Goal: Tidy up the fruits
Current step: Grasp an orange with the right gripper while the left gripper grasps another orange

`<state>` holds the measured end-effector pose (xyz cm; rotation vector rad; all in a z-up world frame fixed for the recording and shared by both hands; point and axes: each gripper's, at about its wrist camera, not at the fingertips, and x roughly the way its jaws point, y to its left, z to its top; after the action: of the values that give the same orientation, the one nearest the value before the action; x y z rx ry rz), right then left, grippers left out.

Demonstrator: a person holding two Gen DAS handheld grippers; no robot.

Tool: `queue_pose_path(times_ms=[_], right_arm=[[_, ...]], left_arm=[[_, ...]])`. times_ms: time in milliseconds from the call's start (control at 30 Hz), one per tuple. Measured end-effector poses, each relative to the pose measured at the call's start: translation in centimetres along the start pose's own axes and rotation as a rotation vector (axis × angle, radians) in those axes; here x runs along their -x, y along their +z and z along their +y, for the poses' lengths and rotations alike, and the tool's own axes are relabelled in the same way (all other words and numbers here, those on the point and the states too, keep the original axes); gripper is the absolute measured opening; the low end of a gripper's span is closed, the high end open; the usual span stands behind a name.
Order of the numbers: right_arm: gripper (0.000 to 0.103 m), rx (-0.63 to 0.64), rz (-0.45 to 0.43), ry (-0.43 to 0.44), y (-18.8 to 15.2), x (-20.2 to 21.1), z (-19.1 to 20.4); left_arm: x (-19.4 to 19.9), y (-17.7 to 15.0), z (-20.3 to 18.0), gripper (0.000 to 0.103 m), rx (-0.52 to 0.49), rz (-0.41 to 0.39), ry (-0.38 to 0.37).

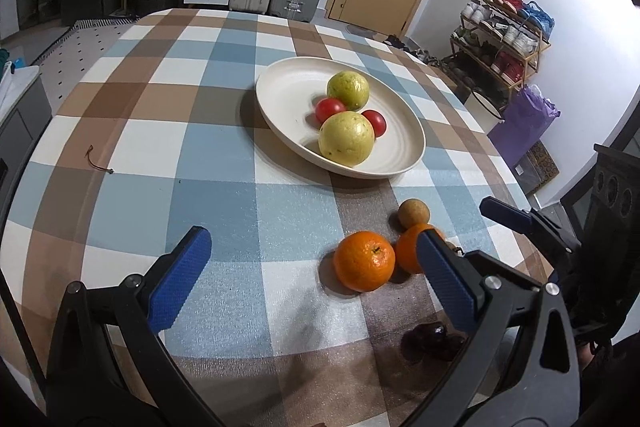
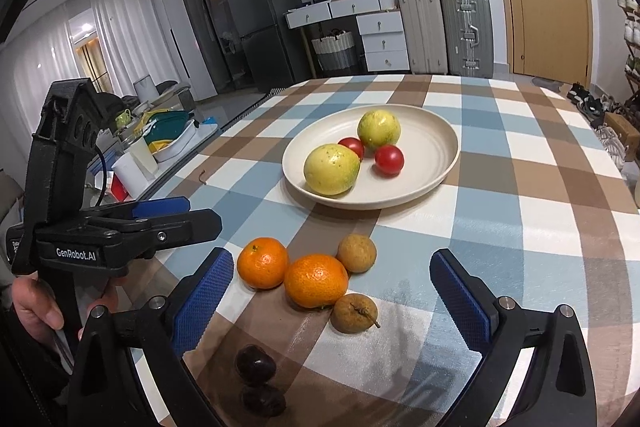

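Observation:
A cream plate [image 1: 288,95] [image 2: 432,147] in mid-table holds two yellow-green guavas [image 1: 347,139] [image 2: 332,169] and two red tomatoes [image 1: 329,109] [image 2: 389,159]. Nearer on the checked cloth lie two oranges [image 1: 364,261] [image 2: 316,279], two small brown fruits [image 2: 357,253] [image 2: 354,313] and two dark fruits [image 1: 428,341] [image 2: 255,365]. My left gripper [image 1: 316,259] is open; one orange sits just inside its right finger and the other is partly hidden behind that finger. My right gripper [image 2: 332,267] is open, low over the orange cluster. Neither touches any fruit.
A short brown cord [image 1: 98,159] lies on the cloth to the left. A hand [image 2: 36,307] holds the left gripper [image 2: 200,215] at the table's near-left edge. Suitcases [image 2: 444,27], drawers and a door stand beyond the far edge, and a shoe rack [image 1: 504,35] to the right.

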<state>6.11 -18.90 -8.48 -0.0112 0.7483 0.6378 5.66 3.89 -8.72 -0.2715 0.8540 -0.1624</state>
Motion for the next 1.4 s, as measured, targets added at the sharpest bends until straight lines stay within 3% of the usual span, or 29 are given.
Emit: queue_pose_path(times_ms=[300,533,1000,1400], right_arm=[[0.099,-0.001,0.041,0.040,-0.2,-1.5,0.2],[0.076,-0.020,0.078,0.045,-0.3,-2.5,0.0],[0.041,-0.016,0.119,0.081,-0.6,-3.0,0.1],[0.039,-0.059,0.076,0.099,-0.5,-1.9,-0.9]], left_arm=[[-0.9,0.0,0.7,0.102,0.014,0.021,-0.011],[-1.3,0.0,1.4,0.102,0.031,0.029,-0.021],[-1.5,0.1,1.6,0.102,0.036,0.030,-0.017],[-2.0,-0.1,0.7,0.102,0.015,0.052,-0.018]])
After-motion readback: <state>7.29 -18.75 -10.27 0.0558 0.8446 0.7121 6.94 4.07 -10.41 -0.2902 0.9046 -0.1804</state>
